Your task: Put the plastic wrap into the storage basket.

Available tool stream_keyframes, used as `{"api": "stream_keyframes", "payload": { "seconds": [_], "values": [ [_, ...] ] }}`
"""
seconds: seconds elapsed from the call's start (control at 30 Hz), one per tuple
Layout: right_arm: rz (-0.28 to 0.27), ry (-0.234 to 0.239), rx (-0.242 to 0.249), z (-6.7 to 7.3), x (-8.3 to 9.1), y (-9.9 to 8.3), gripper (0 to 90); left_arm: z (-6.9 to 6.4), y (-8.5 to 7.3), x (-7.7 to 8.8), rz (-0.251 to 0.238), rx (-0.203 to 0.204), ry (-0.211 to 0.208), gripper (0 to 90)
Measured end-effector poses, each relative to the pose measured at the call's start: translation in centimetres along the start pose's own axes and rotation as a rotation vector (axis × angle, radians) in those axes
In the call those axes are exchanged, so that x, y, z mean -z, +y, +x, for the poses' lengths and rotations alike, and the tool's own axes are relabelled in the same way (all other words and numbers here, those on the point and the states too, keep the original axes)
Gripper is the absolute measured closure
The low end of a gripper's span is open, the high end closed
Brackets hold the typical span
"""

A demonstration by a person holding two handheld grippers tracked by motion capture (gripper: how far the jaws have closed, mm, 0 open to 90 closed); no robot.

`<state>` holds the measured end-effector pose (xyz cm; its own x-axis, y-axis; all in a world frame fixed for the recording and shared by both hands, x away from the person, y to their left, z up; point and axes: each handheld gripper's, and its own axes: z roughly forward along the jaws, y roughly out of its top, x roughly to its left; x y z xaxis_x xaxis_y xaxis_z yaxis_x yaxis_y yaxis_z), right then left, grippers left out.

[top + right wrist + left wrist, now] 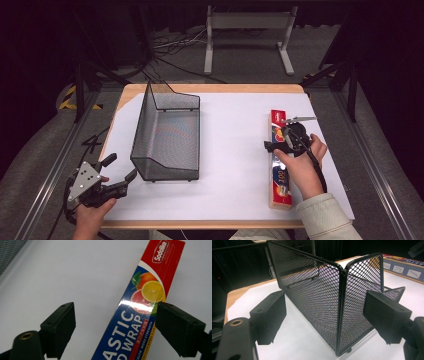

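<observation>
right tool (289,135): jaws spread wide over the plastic wrap box (140,312), gripping nothing | plastic wrap box: flat on the white sheet at the tabletop's (210,88) right side | left tool (120,172): jaws apart, empty, aimed at the near corner of the black mesh basket (167,132) | basket: left of centre

Red-blue plastic wrap box (140,315) with citrus print; black mesh basket (167,135); white table cover (230,150).
</observation>
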<state>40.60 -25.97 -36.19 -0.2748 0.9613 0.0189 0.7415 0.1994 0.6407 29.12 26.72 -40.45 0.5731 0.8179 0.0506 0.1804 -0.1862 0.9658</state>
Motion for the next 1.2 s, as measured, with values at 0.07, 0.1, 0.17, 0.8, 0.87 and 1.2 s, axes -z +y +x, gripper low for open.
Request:
{"api": "stream_keyframes", "payload": {
  "seconds": [0.07,0.1,0.17,0.8,0.87,1.2],
  "values": [
    [0.026,-0.025,-0.015,-0.2,-0.8,-0.1,15.5,0.0,0.0,0.0,-0.001,0.000,0.000,19.7],
    [0.037,-0.033,-0.024,-0.2,-1.1,-0.1,14.8,0.0,0.0,0.0,-0.001,0.001,0.000,19.6],
    [0.070,-0.040,-0.038,-0.5,-1.9,-0.2,13.4,0.0,0.0,0.0,0.001,-0.001,0.001,19.7],
    [0.277,-0.109,-0.038,-0.6,-5.3,-1.1,23.9,0.1,0.0,0.0,-0.001,0.001,0.001,19.6],
    [0.276,-0.118,-0.037,-0.6,-5.3,-1.1,25.6,0.1,0.0,0.0,0.000,0.001,0.002,19.7],
    [0.273,-0.150,-0.042,0.0,-4.9,-1.0,32.4,0.1,0.0,0.0,0.001,-0.001,0.001,19.6]
  ]
}}
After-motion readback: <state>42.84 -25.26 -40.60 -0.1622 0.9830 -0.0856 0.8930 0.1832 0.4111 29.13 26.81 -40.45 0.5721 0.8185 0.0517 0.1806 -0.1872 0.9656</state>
